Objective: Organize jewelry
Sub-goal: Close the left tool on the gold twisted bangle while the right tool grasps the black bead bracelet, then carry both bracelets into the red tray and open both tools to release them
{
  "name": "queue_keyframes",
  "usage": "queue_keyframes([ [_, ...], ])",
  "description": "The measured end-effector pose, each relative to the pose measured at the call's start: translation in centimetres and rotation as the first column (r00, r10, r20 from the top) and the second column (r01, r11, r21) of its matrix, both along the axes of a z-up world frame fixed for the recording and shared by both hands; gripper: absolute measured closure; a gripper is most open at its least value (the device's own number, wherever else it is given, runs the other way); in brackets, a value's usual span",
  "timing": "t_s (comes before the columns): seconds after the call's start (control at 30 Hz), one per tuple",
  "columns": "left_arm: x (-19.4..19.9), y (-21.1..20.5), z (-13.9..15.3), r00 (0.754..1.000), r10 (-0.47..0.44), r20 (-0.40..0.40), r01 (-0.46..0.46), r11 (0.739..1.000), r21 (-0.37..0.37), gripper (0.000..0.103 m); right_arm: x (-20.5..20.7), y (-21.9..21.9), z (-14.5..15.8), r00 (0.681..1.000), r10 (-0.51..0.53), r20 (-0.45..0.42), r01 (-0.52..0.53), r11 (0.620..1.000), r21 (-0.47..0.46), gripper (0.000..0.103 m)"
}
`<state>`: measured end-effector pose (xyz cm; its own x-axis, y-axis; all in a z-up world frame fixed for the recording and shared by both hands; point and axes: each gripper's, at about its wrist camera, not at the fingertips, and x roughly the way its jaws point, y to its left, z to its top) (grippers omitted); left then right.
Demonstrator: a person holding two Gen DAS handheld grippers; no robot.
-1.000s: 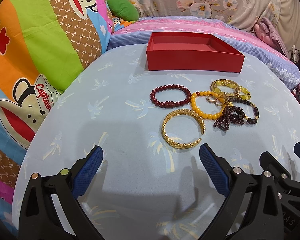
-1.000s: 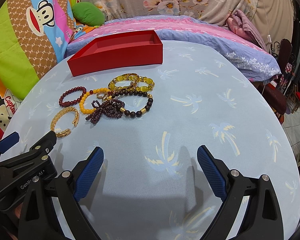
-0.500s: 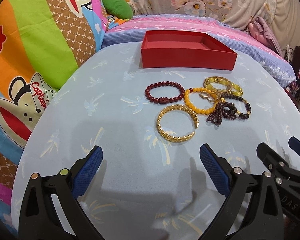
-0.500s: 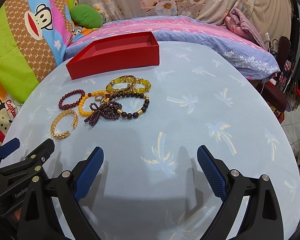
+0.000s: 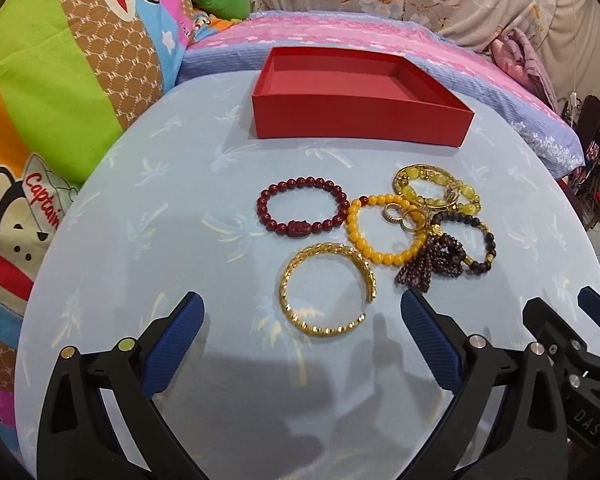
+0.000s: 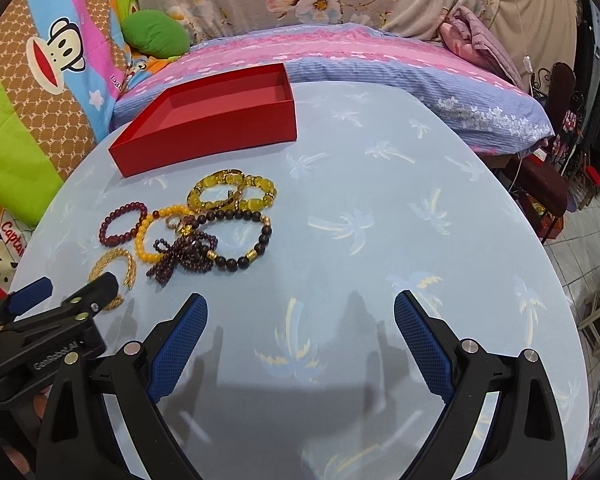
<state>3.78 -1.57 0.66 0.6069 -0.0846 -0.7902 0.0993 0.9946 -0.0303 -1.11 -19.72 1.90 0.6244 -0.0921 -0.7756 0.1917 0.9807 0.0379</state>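
A: Left wrist view, biggest first: round table [image 5: 148, 216], then red box [image 5: 360, 118] at twelve o'clock, empty.

B: And the jewelry?

A: Gold bangle [image 5: 327, 287] lies nearest, dead ahead of the left gripper [image 5: 302, 330], jaws spread, holding nothing.

B: The right gripper [image 6: 300, 330]?

A: Also spread and empty; the bangle sits at its ten o'clock, so the left is nearer.

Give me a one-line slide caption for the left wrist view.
Open left gripper poised over a gold bangle, beaded bracelets clustered beyond, empty red box behind.
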Motion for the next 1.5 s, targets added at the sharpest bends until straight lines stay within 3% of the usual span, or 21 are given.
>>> queue_keyframes([
  [0.1,1.0,-0.1,-0.6,1.000,-0.006,-0.024,0.006,1.000,-0.007,0.013,1.0,0.1,-0.1,1.000,0.006,-0.010,-0.006,1.000,-0.003,0.012],
  [0.23,1.9,-0.3,-1.3,0.997,-0.025,-0.071,0.022,0.999,-0.039,0.030,2.2,-0.1,-0.2,1.000,0.012,-0.020,-0.013,1.000,-0.004,0.012],
  [0.4,2.1,-0.3,-0.9,0.996,-0.047,-0.070,0.043,0.998,-0.053,0.049,3.3,-0.4,-0.3,0.999,0.018,-0.030,-0.017,1.000,0.012,0.012],
  [0.73,2.2,0.1,-0.5,0.995,-0.071,-0.069,0.069,0.997,-0.027,0.050,5.3,-0.9,-0.4,0.999,0.010,-0.035,-0.010,1.000,0.017,0.014],
  [1.03,3.2,1.3,0.1,0.997,-0.048,-0.060,0.047,0.999,-0.019,0.050,7.8,-0.4,-1.5,0.996,0.030,-0.081,-0.028,0.999,0.025,0.041],
  [1.2,3.8,1.5,0.3,0.998,-0.041,-0.057,0.040,0.999,-0.012,0.050,8.2,0.1,-2.3,0.993,0.047,-0.104,-0.046,0.999,0.013,0.063],
  [1.37,4.1,1.6,0.5,0.998,-0.037,-0.055,0.036,0.999,-0.009,0.050,8.0,-0.2,-2.2,0.992,0.071,-0.107,-0.067,0.997,0.033,0.095],
  [1.5,4.1,1.8,0.9,0.998,-0.032,-0.049,0.031,0.999,-0.014,0.050,7.3,-0.8,-1.2,0.994,0.067,-0.084,-0.062,0.996,0.067,0.095],
])
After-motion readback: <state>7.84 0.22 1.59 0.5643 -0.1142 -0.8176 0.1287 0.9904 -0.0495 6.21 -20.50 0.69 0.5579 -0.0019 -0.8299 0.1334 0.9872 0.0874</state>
